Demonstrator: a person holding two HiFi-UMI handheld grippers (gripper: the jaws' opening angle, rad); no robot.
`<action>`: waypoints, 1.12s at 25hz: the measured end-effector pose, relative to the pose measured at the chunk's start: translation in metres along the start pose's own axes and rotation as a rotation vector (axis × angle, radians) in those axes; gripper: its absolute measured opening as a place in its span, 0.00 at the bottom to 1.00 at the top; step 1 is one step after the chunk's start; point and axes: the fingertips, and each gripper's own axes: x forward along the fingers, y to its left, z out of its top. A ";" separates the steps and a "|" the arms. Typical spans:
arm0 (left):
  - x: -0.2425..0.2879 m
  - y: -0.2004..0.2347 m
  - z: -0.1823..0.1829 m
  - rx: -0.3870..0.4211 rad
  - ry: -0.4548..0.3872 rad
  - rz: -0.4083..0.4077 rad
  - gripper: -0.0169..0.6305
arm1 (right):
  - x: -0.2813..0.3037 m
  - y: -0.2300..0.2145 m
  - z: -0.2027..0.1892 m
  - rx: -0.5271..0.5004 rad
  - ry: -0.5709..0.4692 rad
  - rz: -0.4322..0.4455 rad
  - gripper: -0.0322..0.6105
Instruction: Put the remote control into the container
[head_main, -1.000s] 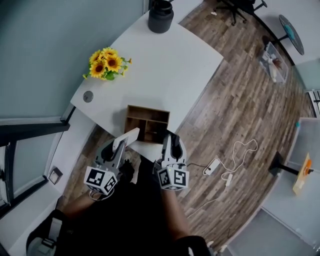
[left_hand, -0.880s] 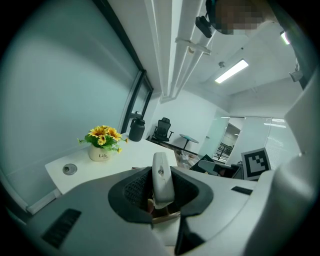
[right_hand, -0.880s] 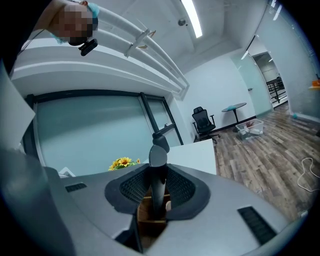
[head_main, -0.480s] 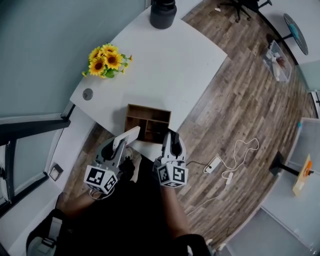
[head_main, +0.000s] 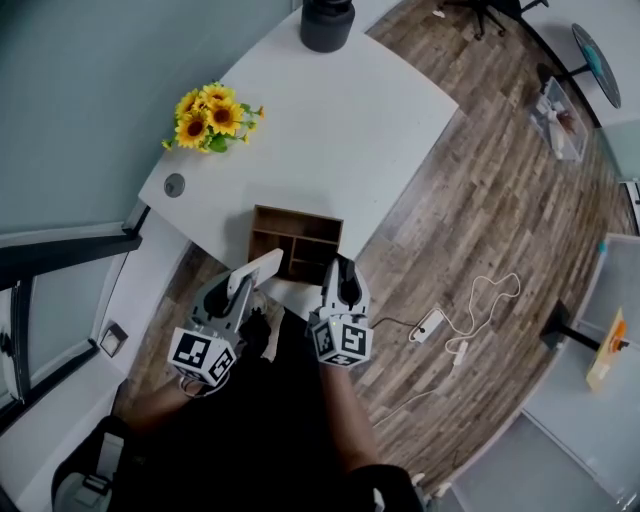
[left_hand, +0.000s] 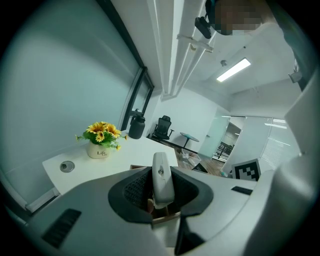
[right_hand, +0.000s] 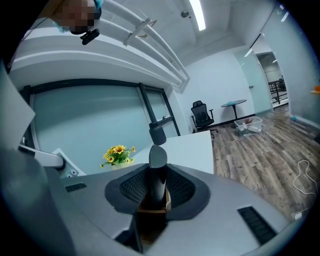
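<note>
A wooden container (head_main: 296, 243) with several compartments stands near the front edge of the white table (head_main: 330, 130). My left gripper (head_main: 247, 283) is shut on a white remote control (head_main: 256, 272), which sticks out toward the container's near left corner. In the left gripper view the white remote (left_hand: 161, 176) stands upright between the jaws. My right gripper (head_main: 343, 287) is shut on a black remote control (head_main: 346, 281) at the container's near right corner. In the right gripper view the black remote (right_hand: 157, 172) rises above the container's wooden edge (right_hand: 154, 206).
A vase of sunflowers (head_main: 212, 122) stands at the table's left, with a cable hole (head_main: 174, 184) near it. A black jug (head_main: 326, 22) sits at the far end. A power strip with white cable (head_main: 432, 322) lies on the wooden floor to the right.
The right gripper has crept slightly forward toward the container with the black remote. The left gripper and its white remote have hardly moved.
</note>
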 end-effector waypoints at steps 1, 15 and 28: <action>0.000 0.000 0.000 -0.001 0.001 0.001 0.17 | 0.001 0.000 0.000 -0.004 0.003 0.000 0.20; 0.003 0.001 -0.005 -0.012 0.008 0.008 0.17 | 0.009 -0.002 -0.009 -0.049 0.044 -0.006 0.20; 0.003 0.004 -0.007 -0.016 0.009 0.011 0.17 | 0.015 0.001 -0.017 -0.117 0.075 -0.020 0.20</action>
